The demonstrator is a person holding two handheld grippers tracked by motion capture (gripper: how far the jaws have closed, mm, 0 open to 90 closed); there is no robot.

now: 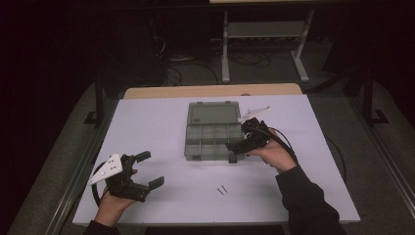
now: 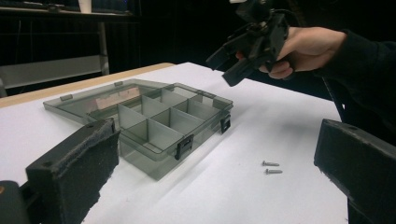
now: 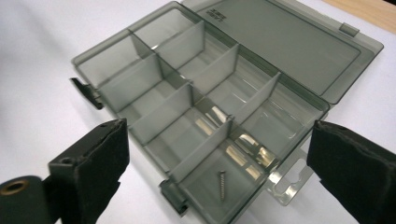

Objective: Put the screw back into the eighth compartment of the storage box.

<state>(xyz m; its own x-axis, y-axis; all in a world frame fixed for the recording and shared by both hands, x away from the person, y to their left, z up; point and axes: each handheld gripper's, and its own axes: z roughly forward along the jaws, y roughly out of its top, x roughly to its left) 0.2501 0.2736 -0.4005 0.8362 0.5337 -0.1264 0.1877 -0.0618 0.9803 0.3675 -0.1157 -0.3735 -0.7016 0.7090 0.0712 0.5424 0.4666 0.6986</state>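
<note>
On the white worktop (image 1: 161,122) lies a grey transparent compartment box (image 1: 214,129) with its lid folded back flat. The right gripper (image 1: 234,151) hangs just above the box's near right corner, and its fingers (image 3: 88,158) are spread wide with nothing between them. Below them, in the right gripper view, one screw (image 3: 222,185) lies in the corner compartment nearest to the camera; the bottom edge of the picture cuts off the front wall of that compartment. The other compartments look bare, though reflections on the plastic make the far ones hard to read. Two more screws (image 1: 222,190) lie loose on the worktop, near the front edge and well apart from the box; from above they are very small. The left gripper (image 1: 149,170) is held near the front left of the worktop, its fingers (image 2: 74,172) also released and empty, pointing toward the box. The room behind the worktop is dark, and little can be made out there.
</note>
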